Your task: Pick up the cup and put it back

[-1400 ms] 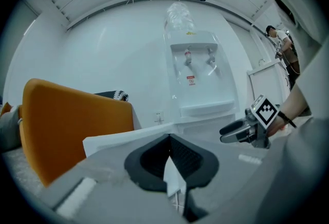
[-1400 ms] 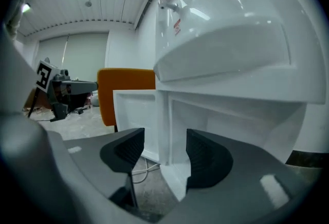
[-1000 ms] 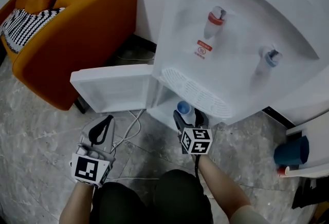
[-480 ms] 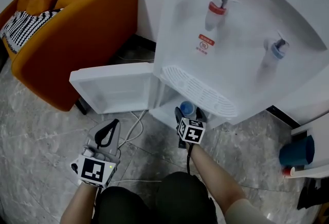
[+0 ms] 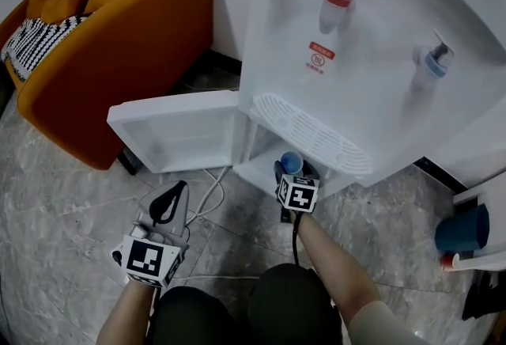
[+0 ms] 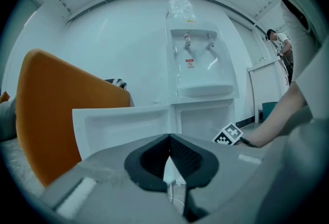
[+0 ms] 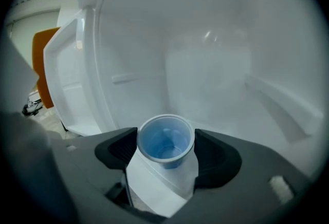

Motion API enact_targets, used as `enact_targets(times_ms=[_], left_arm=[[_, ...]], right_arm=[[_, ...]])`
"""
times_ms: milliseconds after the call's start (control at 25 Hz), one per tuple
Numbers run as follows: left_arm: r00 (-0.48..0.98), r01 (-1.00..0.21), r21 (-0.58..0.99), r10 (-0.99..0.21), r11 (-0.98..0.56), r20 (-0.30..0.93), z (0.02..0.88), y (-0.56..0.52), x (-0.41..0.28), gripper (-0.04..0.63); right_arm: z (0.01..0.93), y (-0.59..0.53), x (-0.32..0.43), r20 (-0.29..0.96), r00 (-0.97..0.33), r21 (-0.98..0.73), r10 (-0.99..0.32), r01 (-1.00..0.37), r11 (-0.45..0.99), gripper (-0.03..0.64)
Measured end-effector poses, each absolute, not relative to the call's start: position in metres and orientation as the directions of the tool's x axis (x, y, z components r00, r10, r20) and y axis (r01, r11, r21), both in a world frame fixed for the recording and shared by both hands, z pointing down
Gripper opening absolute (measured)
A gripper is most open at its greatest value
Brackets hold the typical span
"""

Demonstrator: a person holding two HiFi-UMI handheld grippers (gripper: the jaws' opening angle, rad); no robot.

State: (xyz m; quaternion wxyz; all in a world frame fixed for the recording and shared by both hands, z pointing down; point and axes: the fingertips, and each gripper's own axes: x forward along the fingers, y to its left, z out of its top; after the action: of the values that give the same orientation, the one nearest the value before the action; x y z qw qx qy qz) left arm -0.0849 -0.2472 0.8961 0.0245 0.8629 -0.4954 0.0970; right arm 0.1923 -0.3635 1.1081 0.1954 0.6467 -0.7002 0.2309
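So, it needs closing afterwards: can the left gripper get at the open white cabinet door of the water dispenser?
Probably yes. The left gripper, jaws shut and empty, hangs in front of the open white cabinet door; only grey floor lies between, a thin white cable beside it.

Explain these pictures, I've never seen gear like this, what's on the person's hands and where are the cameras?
No robot: a person holds tongs in each hand. One picture comes from a camera on their head, looking down; the other two from cameras riding on the tongs. Before them stands a water dispenser with its lower cabinet door open, an orange armchair beside it. The right tongs, at the cabinet, have just been closing and grip a blue cup. The left tongs are shut and empty.
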Motion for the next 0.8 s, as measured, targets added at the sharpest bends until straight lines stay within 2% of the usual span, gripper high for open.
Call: enact_targets(times_ms=[200,360,520,800], left_arm=[[0.482,-0.861,-0.062,-0.848,-0.505,0.220,0.901,-0.248,-0.090,0.002],[0.498,-0.853,-0.071,-0.848,-0.517,0.180,0.899,-0.248,-0.090,0.002],[0.472,-0.864,-0.070,-0.849,-0.499,0.239,0.899,-0.246,-0.098,0.003],[0.481,-0.866,-0.073,-0.864,-0.495,0.149,0.882,-0.252,-0.103,0.002]], right_arm=[[1.103,-0.356,0.181,0.579,-0.145,-0.071,-0.802,-0.989,0.128,0.348],[1.081,-0.344,0.159,0.579,-0.239,-0.086,-0.780,-0.969,0.233,0.348],[1.041,-0.333,0.132,0.521,-0.330,-0.050,-0.787,-0.932,0.358,0.348],[0.964,-0.306,0.091,0.408,-0.491,-0.055,-0.770,-0.855,0.517,0.348]])
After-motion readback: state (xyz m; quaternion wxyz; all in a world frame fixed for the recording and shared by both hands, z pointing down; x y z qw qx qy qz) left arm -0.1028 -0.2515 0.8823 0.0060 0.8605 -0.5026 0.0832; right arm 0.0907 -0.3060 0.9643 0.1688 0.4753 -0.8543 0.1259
